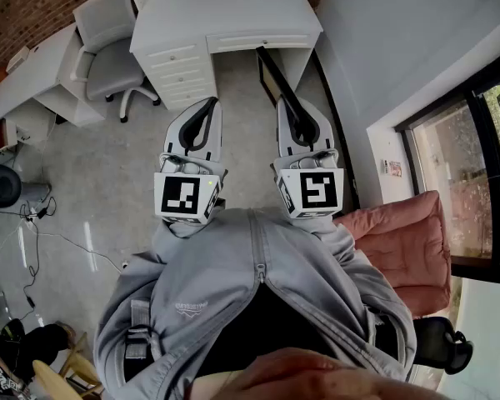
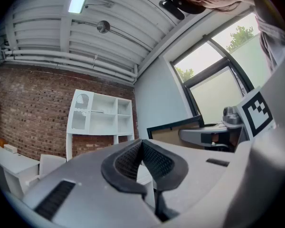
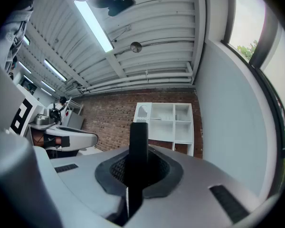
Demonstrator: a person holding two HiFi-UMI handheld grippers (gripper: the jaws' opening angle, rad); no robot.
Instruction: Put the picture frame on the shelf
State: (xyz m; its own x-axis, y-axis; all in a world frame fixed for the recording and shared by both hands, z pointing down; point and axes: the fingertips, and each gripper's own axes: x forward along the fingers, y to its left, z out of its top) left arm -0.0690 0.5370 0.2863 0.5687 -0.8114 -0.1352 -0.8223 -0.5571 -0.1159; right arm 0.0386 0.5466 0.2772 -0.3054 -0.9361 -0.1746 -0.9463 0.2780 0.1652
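Observation:
My right gripper [image 1: 288, 108] is shut on the picture frame [image 1: 274, 75], a flat frame with a black rim and a brown back. In the right gripper view its black edge [image 3: 138, 141] stands upright between the pads. The frame [image 2: 174, 128] also shows in the left gripper view, at the right. My left gripper [image 1: 207, 107] is beside it, shut, with nothing between its fingers [image 2: 157, 161]. The white shelf [image 3: 164, 121] with open compartments stands ahead against a brick wall, on a white desk with drawers [image 1: 225, 25]. The shelf [image 2: 101, 116] is well beyond both grippers.
A grey office chair [image 1: 108, 63] stands left of the drawers, next to another white desk [image 1: 32, 75]. A pink cushioned seat [image 1: 404, 242] is at my right by a tall window [image 1: 465, 165]. Cables [image 1: 35, 223] lie on the floor at the left.

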